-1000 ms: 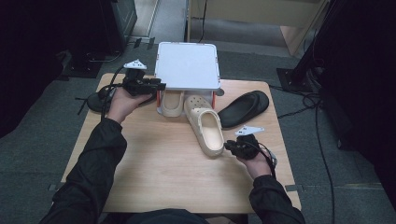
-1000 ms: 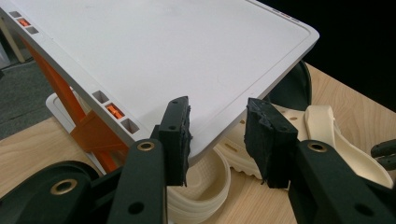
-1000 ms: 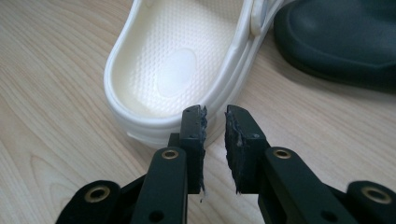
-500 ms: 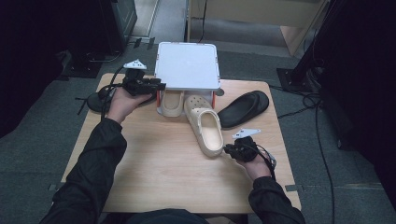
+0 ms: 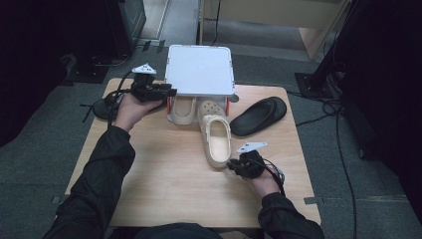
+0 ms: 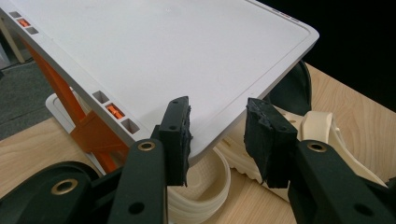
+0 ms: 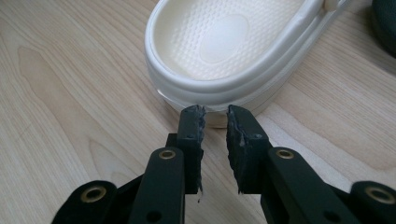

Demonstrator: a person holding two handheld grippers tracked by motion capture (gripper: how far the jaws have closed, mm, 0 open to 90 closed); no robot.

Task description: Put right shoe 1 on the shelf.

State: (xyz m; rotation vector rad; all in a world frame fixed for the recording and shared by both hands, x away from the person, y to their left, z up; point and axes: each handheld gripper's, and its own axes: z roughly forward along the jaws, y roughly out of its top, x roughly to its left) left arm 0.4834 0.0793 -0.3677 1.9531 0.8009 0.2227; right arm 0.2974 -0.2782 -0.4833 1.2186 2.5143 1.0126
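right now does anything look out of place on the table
Yes: the shoes are scattered. One cream clog lies out on the table, its mate sits tucked under the white rack. One black sandal lies to the right, another dark shoe at the left edge.

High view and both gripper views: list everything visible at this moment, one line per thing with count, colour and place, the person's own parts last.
Table: one, light wood, centre of the high view.
Rack: one, white top on orange legs, far middle of the table.
Cream clog: one, cream, mid-table, toe toward the rack, heel just ahead of the right gripper's jaws.
Second cream clog: one, cream, partly under the rack.
Black sandal: one, black, right of the clogs.
Dark shoe: one, black, table's left edge, mostly hidden behind the left hand.
Left gripper: one, black, jaws apart at the rack's near corner.
Right gripper: one, black, jaws narrowly apart, nothing between them.
Sleeves: two, black, bottom of the high view.
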